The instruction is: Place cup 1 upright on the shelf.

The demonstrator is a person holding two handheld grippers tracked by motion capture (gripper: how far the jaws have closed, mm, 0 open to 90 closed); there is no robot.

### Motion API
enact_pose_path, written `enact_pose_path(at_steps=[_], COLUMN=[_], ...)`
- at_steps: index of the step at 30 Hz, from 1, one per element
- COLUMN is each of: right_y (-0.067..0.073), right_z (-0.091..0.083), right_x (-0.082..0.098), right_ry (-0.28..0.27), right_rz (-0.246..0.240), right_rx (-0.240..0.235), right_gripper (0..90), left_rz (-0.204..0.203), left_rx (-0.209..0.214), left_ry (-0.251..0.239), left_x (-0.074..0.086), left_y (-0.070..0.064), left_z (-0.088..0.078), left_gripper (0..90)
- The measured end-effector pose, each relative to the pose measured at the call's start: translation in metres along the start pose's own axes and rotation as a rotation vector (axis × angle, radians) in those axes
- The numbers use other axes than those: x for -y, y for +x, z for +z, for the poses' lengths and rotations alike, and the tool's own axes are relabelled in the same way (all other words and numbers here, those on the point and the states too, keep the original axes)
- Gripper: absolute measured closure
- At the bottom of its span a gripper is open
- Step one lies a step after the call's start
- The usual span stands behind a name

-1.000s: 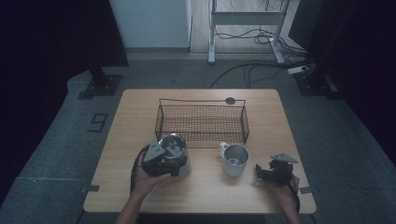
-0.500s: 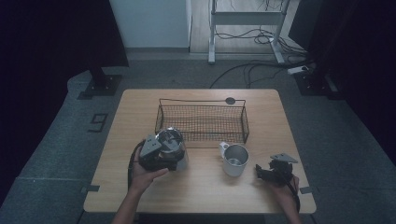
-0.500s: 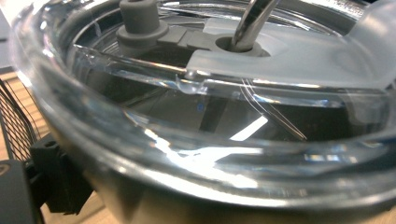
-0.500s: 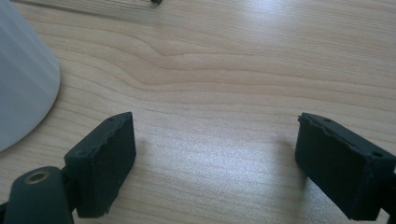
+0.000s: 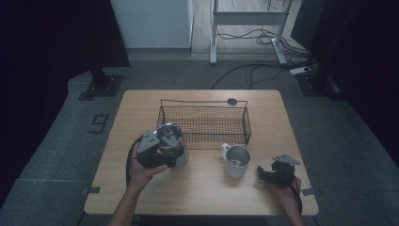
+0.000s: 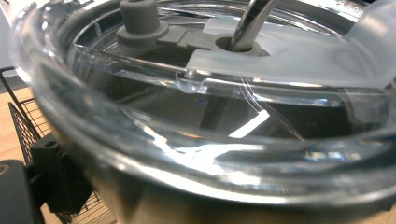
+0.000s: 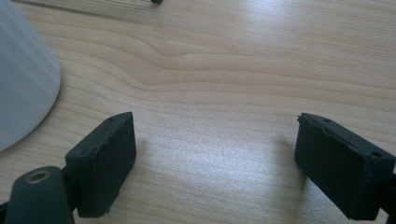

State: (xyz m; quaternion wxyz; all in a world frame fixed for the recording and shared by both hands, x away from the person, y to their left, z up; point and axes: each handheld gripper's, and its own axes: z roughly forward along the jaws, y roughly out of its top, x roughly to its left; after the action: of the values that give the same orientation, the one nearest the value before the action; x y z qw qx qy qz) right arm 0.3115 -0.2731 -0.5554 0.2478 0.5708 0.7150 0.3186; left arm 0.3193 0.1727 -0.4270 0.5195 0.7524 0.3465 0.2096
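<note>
While the left claw (image 5: 157,153) gripped the steel tumbler (image 5: 170,141) by its wall just before the wire basket (image 5: 203,100), at its near-left corner, the right claw (image 5: 263,173) lay spread and empty on the counter (image 5: 197,193). Smooth metal looked slippery and weighty — a hold below the clear lid seemed safest.

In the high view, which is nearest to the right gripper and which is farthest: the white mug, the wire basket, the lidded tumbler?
From the right gripper:
1. White mug, just to its left on the table.
2. Wire basket, farther back, mid-table.
3. Lidded tumbler, far left, in the left gripper.
</note>
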Motion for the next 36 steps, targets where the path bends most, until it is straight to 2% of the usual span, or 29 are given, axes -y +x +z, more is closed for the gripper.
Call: enact_pose_path(at_steps=[36], right_y=[0.000], right_z=[0.000], right_x=[0.000], right_ry=[-0.001], right_rz=[0.000], right_rx=[0.002], right_gripper=[12.8], left_rz=[-0.015], left_rx=[-0.005], left_ry=[-0.017], left_x=[-0.029], left_y=[0.015], left_z=[0.004], left_gripper=[4.2])
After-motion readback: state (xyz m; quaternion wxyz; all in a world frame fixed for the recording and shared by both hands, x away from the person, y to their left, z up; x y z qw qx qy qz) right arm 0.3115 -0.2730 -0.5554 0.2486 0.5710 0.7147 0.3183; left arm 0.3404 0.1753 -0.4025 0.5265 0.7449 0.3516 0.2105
